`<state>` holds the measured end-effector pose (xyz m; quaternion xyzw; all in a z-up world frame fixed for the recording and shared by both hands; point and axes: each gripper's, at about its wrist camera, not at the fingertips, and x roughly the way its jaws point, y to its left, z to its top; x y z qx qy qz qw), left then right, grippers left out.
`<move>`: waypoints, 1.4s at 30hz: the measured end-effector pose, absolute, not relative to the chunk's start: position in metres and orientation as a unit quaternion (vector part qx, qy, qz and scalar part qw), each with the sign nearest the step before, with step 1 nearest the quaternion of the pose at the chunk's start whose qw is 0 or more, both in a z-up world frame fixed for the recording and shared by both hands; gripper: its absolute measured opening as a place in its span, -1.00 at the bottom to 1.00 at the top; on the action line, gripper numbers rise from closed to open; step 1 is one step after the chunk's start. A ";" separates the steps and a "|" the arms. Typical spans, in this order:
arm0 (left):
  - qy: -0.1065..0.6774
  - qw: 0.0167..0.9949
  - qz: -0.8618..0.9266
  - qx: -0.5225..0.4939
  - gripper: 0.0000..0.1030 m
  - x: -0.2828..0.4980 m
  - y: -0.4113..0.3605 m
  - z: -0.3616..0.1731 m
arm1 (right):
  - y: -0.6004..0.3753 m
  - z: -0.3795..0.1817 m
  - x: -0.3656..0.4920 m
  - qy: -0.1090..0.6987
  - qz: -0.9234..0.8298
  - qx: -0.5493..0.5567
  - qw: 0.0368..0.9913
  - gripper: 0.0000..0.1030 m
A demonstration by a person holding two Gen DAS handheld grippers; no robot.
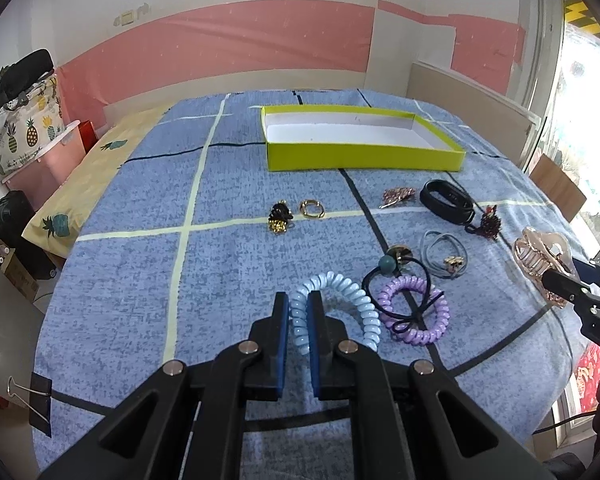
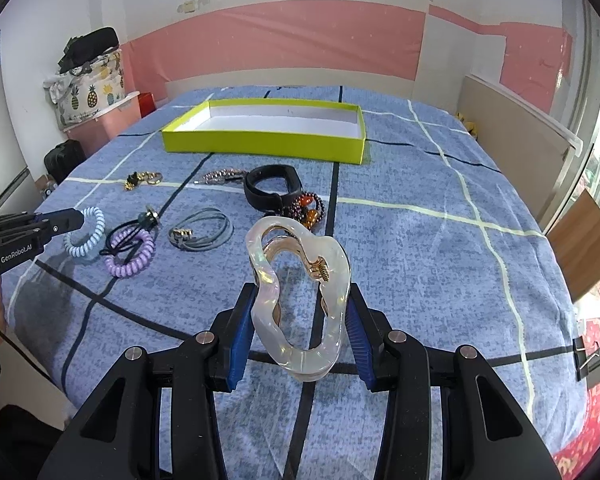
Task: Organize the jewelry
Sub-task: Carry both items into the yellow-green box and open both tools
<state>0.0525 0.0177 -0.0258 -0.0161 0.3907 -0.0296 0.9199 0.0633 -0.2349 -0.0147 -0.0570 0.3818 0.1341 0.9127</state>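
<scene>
Lying across a blue, nubbly-woven cloth (image 1: 140, 208) crossed by pale and black lines, the jewelry spreads out in front of a shallow rectangular lime box (image 1: 360, 154) with a white cardboard floor. The pale blue coil tie (image 1: 340, 304) is a glossy plastic spiral, like telephone cord, bent into a loop. Just beside it lies a purple coil tie (image 1: 420, 312) of the same ribbed plastic, with a thin black elastic (image 1: 396, 280), carrying a teal bead, lying over it. Farther back sit a grey elastic (image 1: 440, 252) with a small gold charm, a smooth black band (image 1: 444, 196), a dark red bead cluster (image 1: 490, 220), a sparkly clip (image 1: 398, 196), a gold ring (image 1: 312, 208) and a black-and-gold charm (image 1: 280, 218).

The hair claw (image 2: 300, 296) is translucent, pearly plastic with a wavy, looping outline and a gold metal spring at its hinge; it stands upright near the cloth's near edge.

The left gripper (image 1: 298, 316) is closed down narrow, its 2 blue pads pinching 1 side of the pale blue coil, which rests on the cloth. The right gripper (image 2: 300, 320) is spread fairly wide, its ribbed blue pads pressed against the 2 outer sides of the claw, grasping it.
</scene>
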 end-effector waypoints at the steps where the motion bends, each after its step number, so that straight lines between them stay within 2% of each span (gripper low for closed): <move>1: 0.389 0.921 -0.032 -0.018 -0.82 0.052 0.018 -0.024 | -0.235 -0.013 0.062 0.379 0.135 -0.056 0.914 -0.15; 18: 0.359 0.930 -0.069 -0.028 -0.82 0.093 0.013 0.022 | -0.231 0.019 0.102 0.346 0.145 -0.057 0.925 -0.15; 29: 0.367 0.927 -0.078 -0.023 -0.82 0.179 0.013 0.033 | -0.225 0.035 0.190 0.346 0.159 -0.053 0.923 -0.15; 42: 0.387 0.919 -0.076 -0.023 -0.82 0.277 0.017 0.013 | -0.204 0.009 0.308 0.381 0.171 -0.050 0.907 -0.15</move>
